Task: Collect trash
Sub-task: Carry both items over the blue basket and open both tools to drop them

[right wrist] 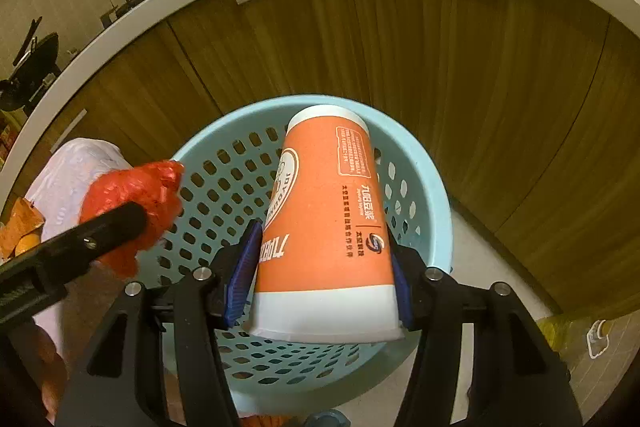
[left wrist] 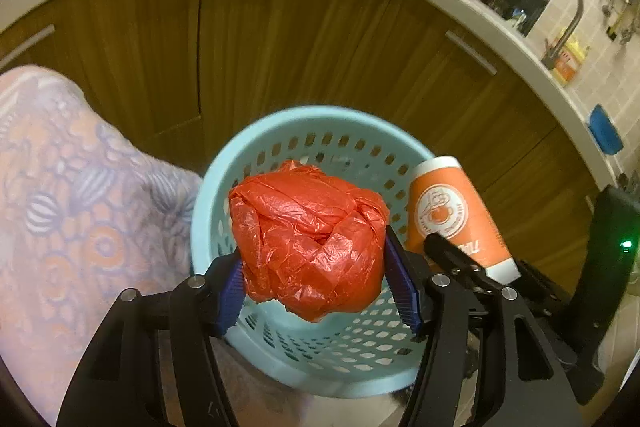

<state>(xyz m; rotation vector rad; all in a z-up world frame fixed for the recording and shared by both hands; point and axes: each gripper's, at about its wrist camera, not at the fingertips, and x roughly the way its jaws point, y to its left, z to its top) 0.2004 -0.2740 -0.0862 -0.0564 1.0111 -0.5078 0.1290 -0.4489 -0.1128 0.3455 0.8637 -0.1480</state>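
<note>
Left gripper [left wrist: 314, 277]: blue ribbed pads clamped on a crumpled red plastic bag [left wrist: 306, 239], balled tight, glossy and creased, hanging over the mouth of the pale blue basket [left wrist: 208, 195]. Right gripper [right wrist: 324, 279]: pads pressed on an orange paper cup [right wrist: 326, 223], held upside down and tilted, smooth printed wall, white bands at both ends, likewise above the basket opening. Step in hand, by the look of it: carrying both pieces of trash over the bin, release not yet made. Next move: parting each pair of jaws once squarely above the opening, with care that the light bag does not cling to a pad. Basket: round, rigid plastic, perforated with oval holes, standing on the floor before the wood-grain cabinet doors [left wrist: 280, 47].
</note>
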